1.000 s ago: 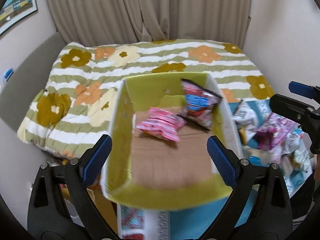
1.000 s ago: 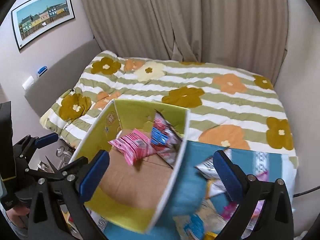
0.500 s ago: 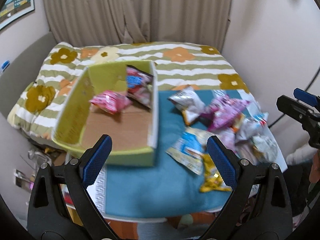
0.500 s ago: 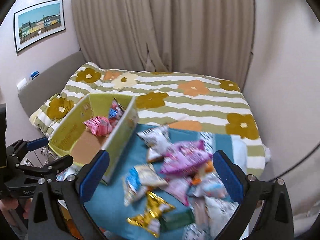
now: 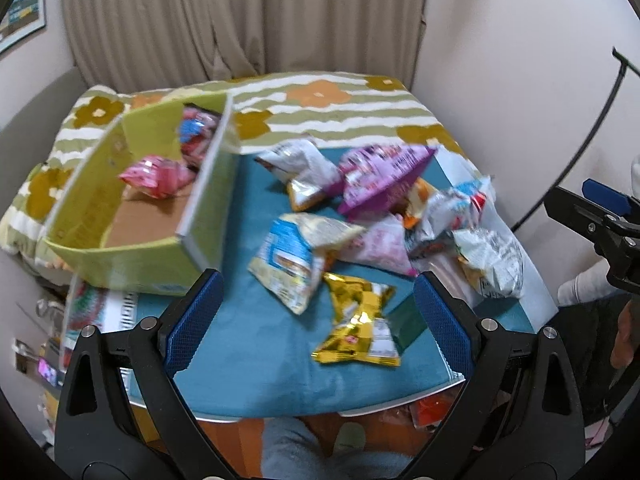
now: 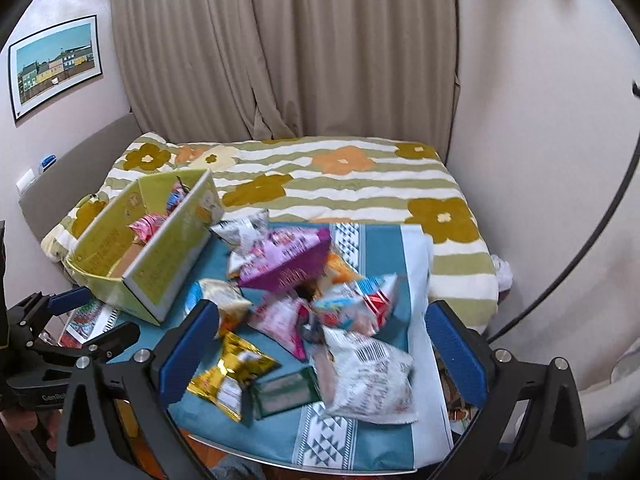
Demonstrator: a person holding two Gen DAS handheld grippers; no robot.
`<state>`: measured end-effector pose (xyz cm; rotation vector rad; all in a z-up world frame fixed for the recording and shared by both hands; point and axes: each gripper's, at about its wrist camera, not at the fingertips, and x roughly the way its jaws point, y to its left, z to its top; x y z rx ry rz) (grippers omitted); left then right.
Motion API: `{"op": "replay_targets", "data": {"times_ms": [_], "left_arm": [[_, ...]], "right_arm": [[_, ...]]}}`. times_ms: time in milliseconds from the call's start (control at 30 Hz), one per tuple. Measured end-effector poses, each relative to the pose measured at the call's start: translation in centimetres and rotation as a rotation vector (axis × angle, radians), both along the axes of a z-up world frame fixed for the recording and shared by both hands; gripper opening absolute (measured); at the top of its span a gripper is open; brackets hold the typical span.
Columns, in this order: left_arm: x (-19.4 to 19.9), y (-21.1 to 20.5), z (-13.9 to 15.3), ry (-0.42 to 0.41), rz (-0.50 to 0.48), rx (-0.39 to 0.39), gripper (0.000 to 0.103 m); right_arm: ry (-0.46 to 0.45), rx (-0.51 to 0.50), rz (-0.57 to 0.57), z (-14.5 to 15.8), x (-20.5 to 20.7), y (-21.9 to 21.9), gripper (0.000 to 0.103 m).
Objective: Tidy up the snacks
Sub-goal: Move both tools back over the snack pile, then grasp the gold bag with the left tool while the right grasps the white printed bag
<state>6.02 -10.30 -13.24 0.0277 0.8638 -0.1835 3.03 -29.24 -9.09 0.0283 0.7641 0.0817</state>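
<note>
A green cardboard box [image 5: 136, 256] [image 6: 168, 264] stands at the left of the blue cloth [image 5: 256, 352]. It holds a pink packet [image 5: 156, 174] and a red-blue packet [image 5: 196, 132]. Several loose snack bags lie in a pile to its right: a gold packet [image 5: 356, 320] [image 6: 230, 374], a blue-and-cream bag [image 5: 292, 256], a purple bag [image 5: 380, 176] [image 6: 284, 258], a white bag [image 6: 366, 376]. My left gripper [image 5: 316, 320] is open and empty above the gold packet. My right gripper [image 6: 320, 352] is open and empty over the pile.
A bed with a flowered striped quilt [image 6: 344, 184] lies behind the table, with beige curtains [image 6: 280, 48] beyond. A wall is close on the right. A framed picture [image 6: 54, 62] hangs at left. Clutter sits on the floor at the table's left edge [image 5: 48, 360].
Both grippers have swung right, away from the green box and toward the pile of loose snack bags. Both stay open and empty.
</note>
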Motion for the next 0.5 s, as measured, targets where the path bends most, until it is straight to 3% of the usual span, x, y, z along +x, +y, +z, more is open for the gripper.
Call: {"op": "replay_targets", "data": {"times_ms": [200, 333, 500], "left_arm": [[0.6, -3.4, -5.3, 0.043, -0.070, 0.022, 0.094], [1.5, -4.9, -8.4, 0.086, -0.100, 0.027, 0.083], [2.5, -6.0, -11.3, 0.118, -0.106, 0.056, 0.078]], "right_arm": [[0.044, 0.015, -0.037, -3.8, -0.4, -2.1, 0.103], [0.091, 0.007, -0.053, -6.6, -0.2, -2.8, 0.103], [0.129, 0.028, -0.082, -9.3, 0.5, -3.3, 0.103]]}}
